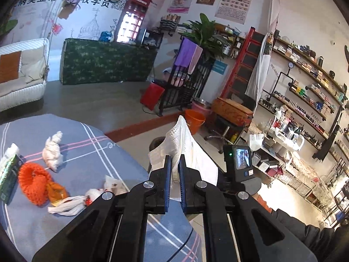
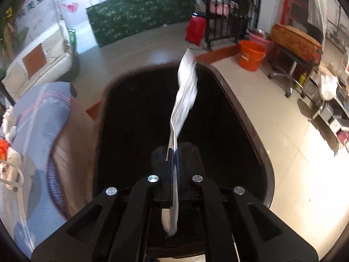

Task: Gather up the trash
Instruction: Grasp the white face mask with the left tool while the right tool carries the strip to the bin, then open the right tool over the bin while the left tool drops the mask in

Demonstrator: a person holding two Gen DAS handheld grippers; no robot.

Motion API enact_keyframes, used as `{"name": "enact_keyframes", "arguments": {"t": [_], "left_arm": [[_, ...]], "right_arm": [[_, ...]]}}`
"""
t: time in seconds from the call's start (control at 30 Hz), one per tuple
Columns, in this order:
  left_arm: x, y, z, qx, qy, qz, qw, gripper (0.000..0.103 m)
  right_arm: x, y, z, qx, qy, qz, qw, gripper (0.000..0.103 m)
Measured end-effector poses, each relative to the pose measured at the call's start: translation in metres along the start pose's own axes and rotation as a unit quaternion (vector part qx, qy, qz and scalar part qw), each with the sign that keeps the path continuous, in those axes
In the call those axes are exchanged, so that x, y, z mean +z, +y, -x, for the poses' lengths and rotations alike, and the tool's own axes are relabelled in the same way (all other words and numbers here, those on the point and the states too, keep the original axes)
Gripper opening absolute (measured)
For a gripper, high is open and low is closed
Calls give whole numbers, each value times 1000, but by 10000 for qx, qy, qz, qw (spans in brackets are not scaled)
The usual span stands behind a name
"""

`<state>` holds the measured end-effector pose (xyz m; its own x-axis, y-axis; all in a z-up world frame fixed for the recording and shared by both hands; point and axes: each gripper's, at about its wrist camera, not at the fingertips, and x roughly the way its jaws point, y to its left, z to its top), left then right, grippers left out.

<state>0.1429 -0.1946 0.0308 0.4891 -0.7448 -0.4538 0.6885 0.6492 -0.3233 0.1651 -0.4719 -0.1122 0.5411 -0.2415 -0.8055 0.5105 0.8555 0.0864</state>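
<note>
My left gripper (image 1: 174,162) is shut on a white paper towel (image 1: 185,144), held up past the edge of the table with its blue-grey plaid cloth (image 1: 91,152). On the cloth lie a crumpled white tissue (image 1: 52,150), an orange knitted piece (image 1: 33,181), an orange wrapper (image 1: 56,193), a white plastic bag (image 1: 67,205) and a crumpled paper scrap (image 1: 113,184). My right gripper (image 2: 175,152) is shut on a thin white paper strip (image 2: 185,91) and holds it over the open dark trash bin (image 2: 240,100). The right gripper's body (image 1: 241,163) shows in the left wrist view.
A green-black package (image 1: 9,174) lies at the table's left edge. An orange bucket (image 2: 250,54), a pink tub (image 2: 261,40) and a rolling stool (image 2: 290,65) stand on the floor beyond the bin. A white sofa (image 1: 21,72) is far left, product shelves (image 1: 305,100) at right.
</note>
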Motion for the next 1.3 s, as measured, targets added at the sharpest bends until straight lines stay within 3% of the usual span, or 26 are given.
{"name": "enact_keyframes", "arguments": {"t": [0.03,0.1,0.23,0.3,0.53,0.87,1.03,1.1,1.17,1.23,1.3], "left_arm": [[-1,-2,-4,-24,44,-3,10000,8],[-1,-7,-13,-72,146,-12,9999,8],[-1,-12,-28,-194,258,-63,9995,8],[1,-18,-40,-259,364,-106,9989,8],[5,-40,-90,-492,730,-185,9959,8],[-5,-60,-157,-603,1500,-70,9868,8],[-12,-61,-178,-429,1814,-235,9822,10],[-11,-59,-185,-377,1959,-223,9796,20],[-13,-58,-186,-337,1995,-235,9790,49],[-13,-59,-181,-275,1920,-378,9803,63],[-15,-61,-179,-246,1852,-490,9812,64]], "right_arm": [[-2,-3,-3,5,66,-78,9999,16],[-9,-11,-2,79,61,-292,9995,46],[-14,-19,16,110,-180,-546,9983,48],[-17,-24,31,118,-336,-659,9972,55],[-44,-38,79,-478,-840,-697,9929,64],[-76,-73,102,-730,-851,-1164,9868,67],[-84,-85,101,-808,-762,-1363,9844,68],[-90,-85,102,-818,-723,-1399,9841,69],[-92,-85,102,-802,-701,-1417,9842,69],[-91,-83,101,-789,-671,-1372,9851,69],[-91,-81,102,-784,-704,-1350,9852,69]]}}
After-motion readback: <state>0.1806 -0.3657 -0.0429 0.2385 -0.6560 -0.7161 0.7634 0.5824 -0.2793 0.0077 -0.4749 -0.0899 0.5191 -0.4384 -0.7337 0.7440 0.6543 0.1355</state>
